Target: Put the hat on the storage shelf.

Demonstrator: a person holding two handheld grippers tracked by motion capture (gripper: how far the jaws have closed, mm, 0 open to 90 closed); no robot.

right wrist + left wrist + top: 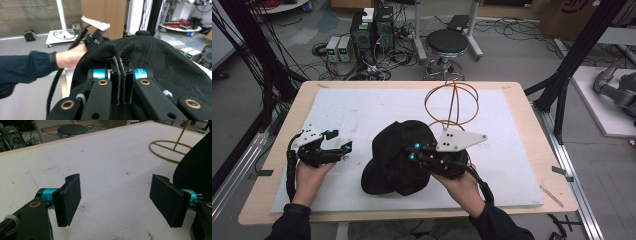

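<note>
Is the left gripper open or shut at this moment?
Open. In the left gripper view the left gripper has its two black pads standing far apart, with bare white table cover between them.

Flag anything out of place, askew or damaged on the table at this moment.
Nothing looks damaged or spilled. The black fabric cap is bunched where the right gripper pinches a fold of it, an effect of the grip. The orange wire stand stands upright behind it; the left gripper is open over the scuffed white mat.

A black mesh-textured cap (399, 157) is sitting on a white mat (362, 115) beside an orange wire stand (452, 102); black grippers are showing teal accents.
</note>
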